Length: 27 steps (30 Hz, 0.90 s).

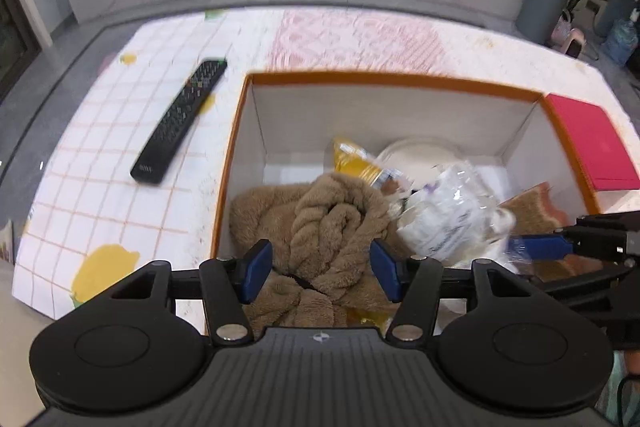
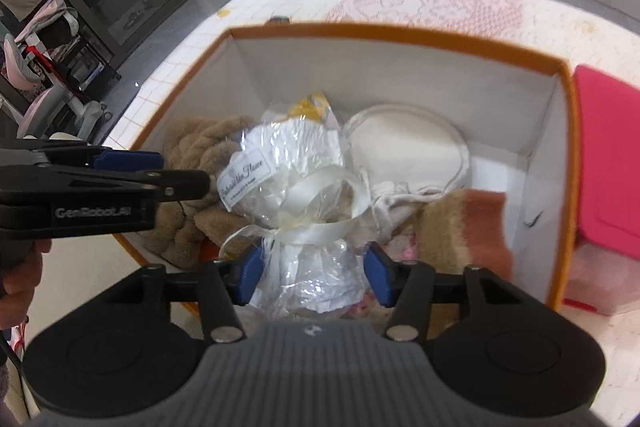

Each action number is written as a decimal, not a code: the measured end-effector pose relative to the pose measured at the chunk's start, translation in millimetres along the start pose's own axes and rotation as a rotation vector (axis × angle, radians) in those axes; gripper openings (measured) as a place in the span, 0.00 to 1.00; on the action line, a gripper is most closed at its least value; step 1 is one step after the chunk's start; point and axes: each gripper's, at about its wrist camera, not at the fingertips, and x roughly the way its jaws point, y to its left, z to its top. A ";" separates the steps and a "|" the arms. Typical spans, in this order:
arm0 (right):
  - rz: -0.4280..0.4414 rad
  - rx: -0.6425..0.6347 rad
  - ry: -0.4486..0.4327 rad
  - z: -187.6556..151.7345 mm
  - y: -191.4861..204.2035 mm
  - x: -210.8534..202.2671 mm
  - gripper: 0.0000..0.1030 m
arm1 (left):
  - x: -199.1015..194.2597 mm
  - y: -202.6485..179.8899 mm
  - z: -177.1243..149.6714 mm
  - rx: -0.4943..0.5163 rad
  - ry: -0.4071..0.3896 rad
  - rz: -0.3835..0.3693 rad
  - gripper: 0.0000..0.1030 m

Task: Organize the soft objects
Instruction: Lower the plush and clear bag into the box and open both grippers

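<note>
Two grippers hang over one open, orange-rimmed cardboard box [image 1: 240,131] with smooth white inner walls, standing on a white tablecloth [image 1: 100,187] gridded in thin orange lines. The left gripper [image 1: 322,269] has its blue-padded jaws spread wide on either side of a twisted, fluffy tan plush towel [image 1: 332,223] bunched against the box's left wall; whether the pads touch it is unclear. The right gripper [image 2: 313,277] has its jaws set apart around the tail of a crinkly clear cellophane bundle [image 2: 296,167], tied with a glossy white ribbon [image 2: 320,215]; whether they pinch it is unclear. Beside the bundle lie a round cream fabric pouch [image 2: 404,147], a fuzzy beige-and-coral knitted piece [image 2: 468,227] and a yellow plastic packet [image 1: 352,159]. A long black remote control [image 1: 180,123] rests on the cloth left of the box. A flat pink lid [image 2: 608,155] sits just right of it.
</note>
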 end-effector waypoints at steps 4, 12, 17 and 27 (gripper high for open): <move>0.012 0.003 -0.062 -3.8 -1.3 -19.7 0.52 | -4.5 -7.8 -4.6 0.061 -0.031 0.025 0.37; 0.009 -0.003 -0.071 -3.1 1.7 -12.6 0.06 | 29.2 -11.7 -6.7 0.068 0.020 0.035 0.22; 0.023 0.023 -0.015 -2.8 0.6 8.1 0.05 | 34.6 -9.7 -7.6 0.062 0.040 0.030 0.22; 0.010 -0.015 -0.083 -10.0 10.5 -24.7 0.22 | -10.8 -22.1 -16.5 0.063 -0.125 0.045 0.22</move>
